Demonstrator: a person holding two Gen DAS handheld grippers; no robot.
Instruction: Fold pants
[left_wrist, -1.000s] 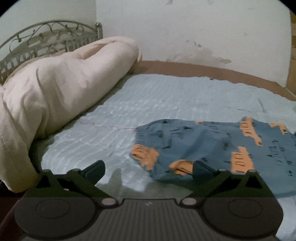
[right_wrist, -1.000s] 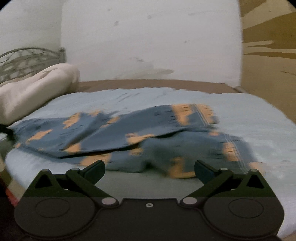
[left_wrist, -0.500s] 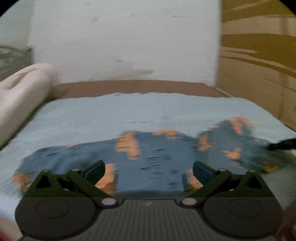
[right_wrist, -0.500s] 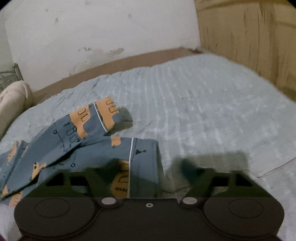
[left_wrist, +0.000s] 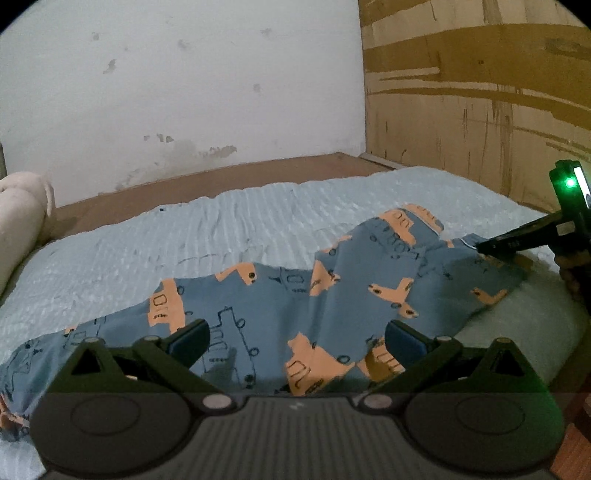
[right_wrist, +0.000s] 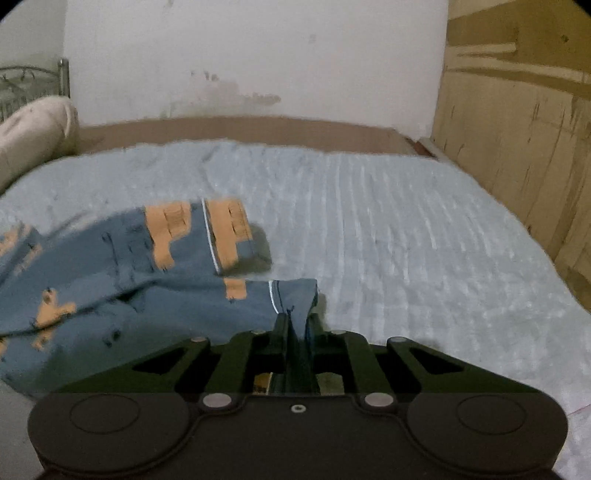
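Note:
Blue pants with orange vehicle prints lie crumpled across the light blue bed sheet. My left gripper hovers open over their near edge, with cloth showing between its fingers but not pinched. In the right wrist view the pants spread to the left, and the near leg cuff runs into my right gripper. Its jaws are closing and the pads press on that cuff. The left wrist view shows the right gripper at the pants' far right end.
A rolled cream blanket lies at the left end of the bed, below a metal headboard. A wooden panel stands along the right side and a white wall behind. Bare sheet stretches right of the pants.
My right gripper went from wide open to pinching the near leg cuff. The left gripper swung right from the blanket end to face the pants' middle, staying open.

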